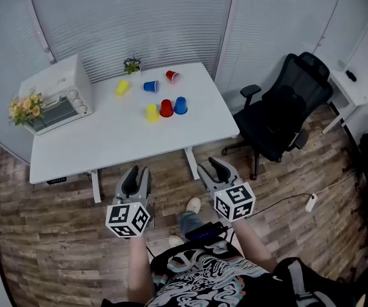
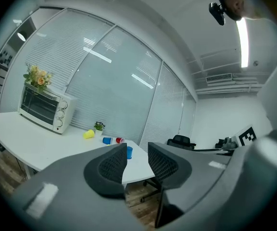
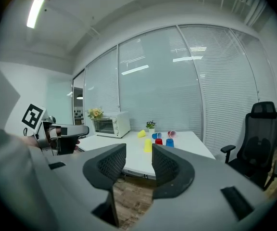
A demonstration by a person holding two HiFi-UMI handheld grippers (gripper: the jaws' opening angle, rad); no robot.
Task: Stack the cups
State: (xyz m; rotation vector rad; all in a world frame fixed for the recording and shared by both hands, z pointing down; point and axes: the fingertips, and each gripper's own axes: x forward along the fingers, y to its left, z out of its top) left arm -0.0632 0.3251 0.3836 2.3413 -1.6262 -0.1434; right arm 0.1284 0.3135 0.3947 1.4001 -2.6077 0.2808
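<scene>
Both grippers held level over the floor, short of the table.
Left gripper (image 1: 136, 172) and right gripper (image 1: 213, 167) point at the table's (image 1: 107, 136) near edge, jaws partly apart, empty.

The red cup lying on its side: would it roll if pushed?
Probably. The red cup rests on its rounded wall on the table, so a nudge likely rolls it. It looks like thin plastic, so probably light and easily squeezed.
</scene>
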